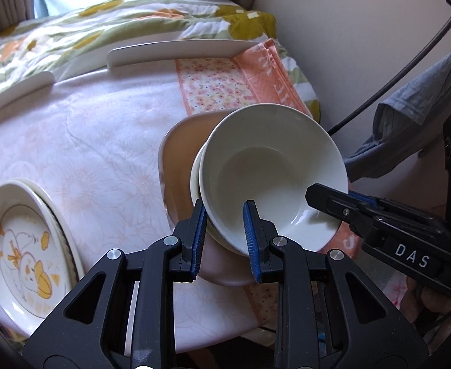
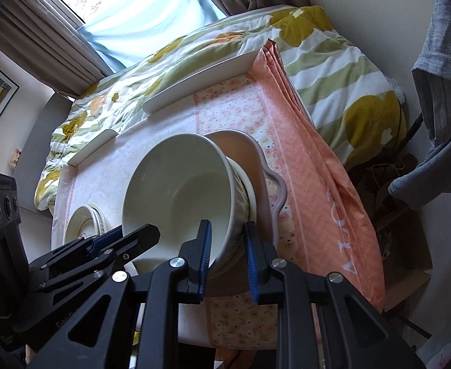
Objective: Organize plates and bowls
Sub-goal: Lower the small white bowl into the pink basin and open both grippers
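Observation:
A white bowl (image 1: 271, 166) sits nested in another white bowl (image 1: 196, 181) on a pink plate (image 1: 176, 160). My left gripper (image 1: 224, 233) straddles the top bowl's near rim, one finger outside, one inside. My right gripper (image 2: 227, 246) straddles the same bowl's (image 2: 176, 190) rim on the other side; it also shows in the left wrist view (image 1: 327, 198). Whether the pads press the rim I cannot tell. The pink plate (image 2: 262, 166) has a wavy edge. A stack of plates with a duck picture (image 1: 25, 243) lies at the left, also in the right wrist view (image 2: 84, 218).
The table carries a pale floral cloth (image 1: 96, 153) and an orange runner (image 1: 225, 83). A white raised edge (image 1: 176, 52) borders its far side. A flowered quilt (image 2: 333, 70) lies behind. Grey clothing (image 1: 410, 117) hangs at the right by the wall.

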`<state>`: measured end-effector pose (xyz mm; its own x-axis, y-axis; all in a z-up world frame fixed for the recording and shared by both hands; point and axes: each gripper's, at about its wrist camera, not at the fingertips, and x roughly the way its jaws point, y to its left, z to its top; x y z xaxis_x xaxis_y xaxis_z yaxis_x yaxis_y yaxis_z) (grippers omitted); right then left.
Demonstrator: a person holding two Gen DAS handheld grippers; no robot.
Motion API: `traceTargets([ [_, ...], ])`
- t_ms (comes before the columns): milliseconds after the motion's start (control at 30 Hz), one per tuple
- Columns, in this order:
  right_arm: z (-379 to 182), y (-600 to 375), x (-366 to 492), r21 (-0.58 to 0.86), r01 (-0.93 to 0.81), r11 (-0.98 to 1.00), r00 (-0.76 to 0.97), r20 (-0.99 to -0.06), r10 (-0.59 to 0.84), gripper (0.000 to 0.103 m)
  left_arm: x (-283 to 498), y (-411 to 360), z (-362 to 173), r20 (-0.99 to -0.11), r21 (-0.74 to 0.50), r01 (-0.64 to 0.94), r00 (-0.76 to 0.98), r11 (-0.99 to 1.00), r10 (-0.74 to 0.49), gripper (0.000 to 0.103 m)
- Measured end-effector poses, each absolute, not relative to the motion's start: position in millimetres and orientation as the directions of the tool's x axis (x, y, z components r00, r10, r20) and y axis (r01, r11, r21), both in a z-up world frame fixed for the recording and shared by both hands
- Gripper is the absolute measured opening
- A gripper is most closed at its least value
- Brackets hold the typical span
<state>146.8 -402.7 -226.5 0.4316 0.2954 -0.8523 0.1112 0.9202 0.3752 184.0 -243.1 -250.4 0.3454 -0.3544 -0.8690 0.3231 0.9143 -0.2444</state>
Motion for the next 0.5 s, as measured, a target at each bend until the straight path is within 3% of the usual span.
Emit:
traceTargets([
  [500,-221.9,-395.3,146.5,0.334,0.079,0.939,0.425,-0.863,0.272,0.019,184.7,-246.1,-250.5,-0.88,-0.188,0.337,0.358,0.922,-0.311,0.022],
])
